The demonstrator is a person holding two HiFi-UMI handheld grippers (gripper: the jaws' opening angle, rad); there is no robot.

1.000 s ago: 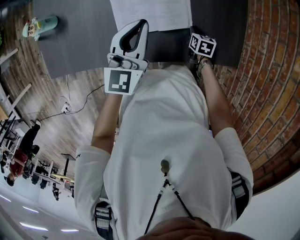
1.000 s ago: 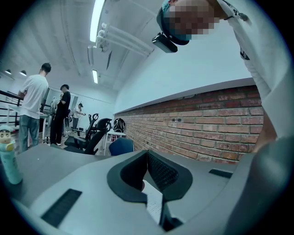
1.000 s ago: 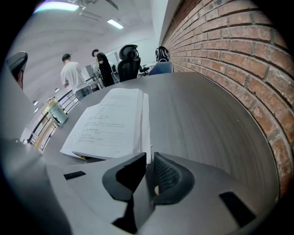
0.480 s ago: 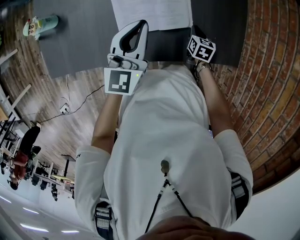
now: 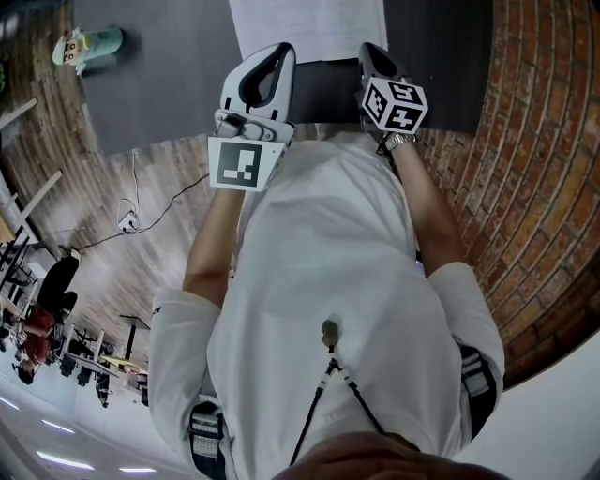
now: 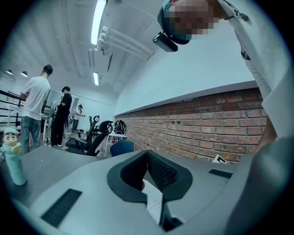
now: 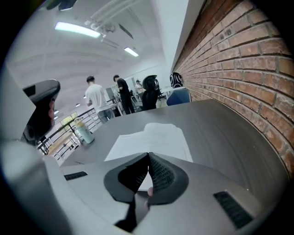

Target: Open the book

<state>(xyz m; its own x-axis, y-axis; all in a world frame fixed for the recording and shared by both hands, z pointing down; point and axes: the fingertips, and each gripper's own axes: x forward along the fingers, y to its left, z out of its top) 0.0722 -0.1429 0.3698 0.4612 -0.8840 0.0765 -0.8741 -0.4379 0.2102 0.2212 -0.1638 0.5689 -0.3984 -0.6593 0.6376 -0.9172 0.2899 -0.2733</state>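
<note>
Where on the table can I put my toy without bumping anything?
Two bare patches on the grey table: a wide one between the bottle and the open book, and a strip between the book and the brick wall. It is crowded at the book's near edge, where the left claw and right claw sit, both shut.

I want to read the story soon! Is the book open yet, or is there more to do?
Looks done: the book lies open and flat on the grey table, white pages up. In hand: nothing. The right claw has just been closing with nothing between its jaws, and the left claw is shut too. Left to do: probably nothing except moving both claws away.
</note>
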